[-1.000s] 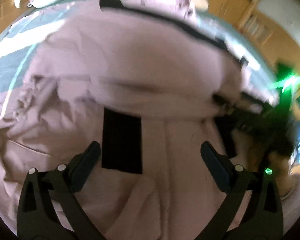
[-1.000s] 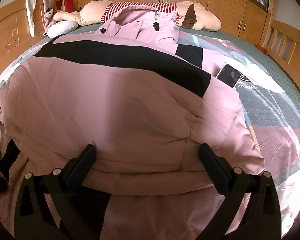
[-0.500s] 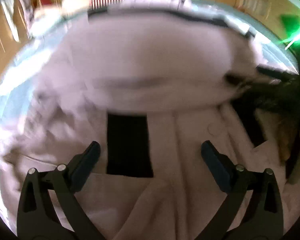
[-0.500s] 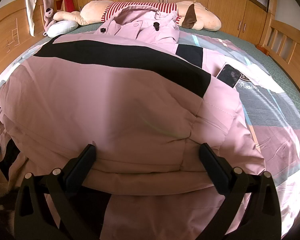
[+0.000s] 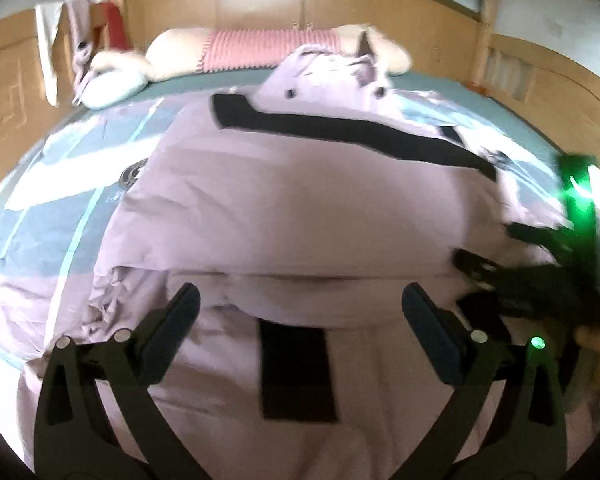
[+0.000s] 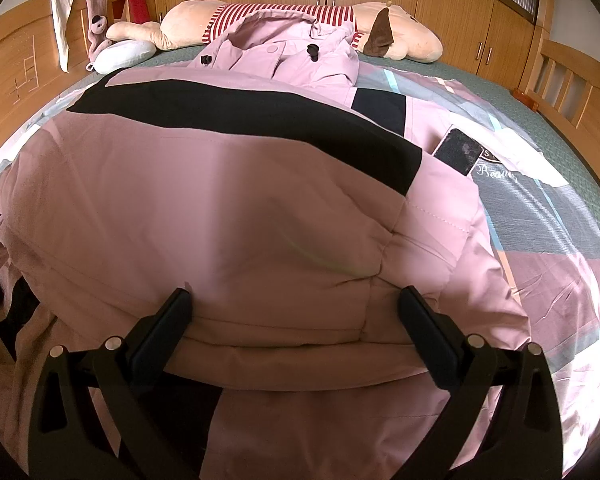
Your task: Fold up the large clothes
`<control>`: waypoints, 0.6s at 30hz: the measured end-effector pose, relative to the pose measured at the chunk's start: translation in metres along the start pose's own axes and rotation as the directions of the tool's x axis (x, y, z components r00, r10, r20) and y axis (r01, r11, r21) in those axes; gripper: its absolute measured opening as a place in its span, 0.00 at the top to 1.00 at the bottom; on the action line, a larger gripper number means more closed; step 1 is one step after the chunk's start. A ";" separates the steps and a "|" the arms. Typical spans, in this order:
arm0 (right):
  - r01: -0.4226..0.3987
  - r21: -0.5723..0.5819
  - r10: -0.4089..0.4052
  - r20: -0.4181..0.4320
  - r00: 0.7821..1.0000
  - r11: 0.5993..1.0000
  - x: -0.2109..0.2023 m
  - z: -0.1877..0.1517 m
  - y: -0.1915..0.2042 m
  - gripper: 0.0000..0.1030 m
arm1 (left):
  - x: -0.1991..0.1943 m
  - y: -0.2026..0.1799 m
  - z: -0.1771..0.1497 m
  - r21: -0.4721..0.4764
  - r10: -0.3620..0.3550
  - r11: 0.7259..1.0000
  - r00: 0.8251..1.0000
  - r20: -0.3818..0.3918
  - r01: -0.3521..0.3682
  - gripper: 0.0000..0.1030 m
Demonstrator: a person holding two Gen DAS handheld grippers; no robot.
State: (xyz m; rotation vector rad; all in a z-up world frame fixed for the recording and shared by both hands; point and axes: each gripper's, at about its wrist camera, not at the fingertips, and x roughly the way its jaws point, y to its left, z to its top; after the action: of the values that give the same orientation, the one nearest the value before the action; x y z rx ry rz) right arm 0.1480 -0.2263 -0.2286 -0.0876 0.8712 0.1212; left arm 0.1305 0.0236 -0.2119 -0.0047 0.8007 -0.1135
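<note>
A large pink padded jacket (image 6: 236,208) with a black band (image 6: 260,120) lies folded over on the bed, hood (image 6: 292,52) toward the far end. My right gripper (image 6: 296,312) stands open at the near folded edge, fingers on either side of the thick fold, nothing pinched. In the left wrist view the same jacket (image 5: 300,208) fills the middle. My left gripper (image 5: 300,312) is open above the lower layer with a black patch (image 5: 296,372) between its fingers. The right gripper (image 5: 540,276) shows at that view's right edge, blurred.
A striped plush toy (image 6: 300,20) and a pale cushion (image 6: 124,54) lie at the far end of the bed. A dark phone (image 6: 458,152) rests on the patterned bedsheet (image 6: 540,220) right of the jacket. Wooden bed rails (image 6: 572,96) and cabinets surround the bed.
The left wrist view has swung round and tilted up, now facing the bed's far end squarely. The right gripper has stayed put, still open at the fold.
</note>
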 end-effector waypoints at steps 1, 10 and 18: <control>0.000 0.000 0.000 0.000 1.000 1.000 0.000 0.000 0.000 0.01 | 0.021 0.011 0.001 -0.052 0.015 0.998 0.994 -0.107 -0.020 0.02; 0.005 -0.006 -0.005 -0.003 1.000 1.000 0.001 -0.001 0.000 0.01 | 0.048 0.013 -0.007 -0.083 0.002 0.996 0.980 -0.201 -0.019 0.02; 0.005 -0.006 -0.005 -0.003 1.000 1.000 0.001 0.000 0.000 0.01 | 0.049 0.017 -0.006 -0.083 -0.007 0.996 0.975 -0.223 -0.012 0.02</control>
State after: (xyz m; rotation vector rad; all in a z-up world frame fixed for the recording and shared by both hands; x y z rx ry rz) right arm 0.1485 -0.2261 -0.2297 -0.0955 0.8738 0.1193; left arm 0.1617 0.0360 -0.2525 -0.0713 1.0303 -0.0783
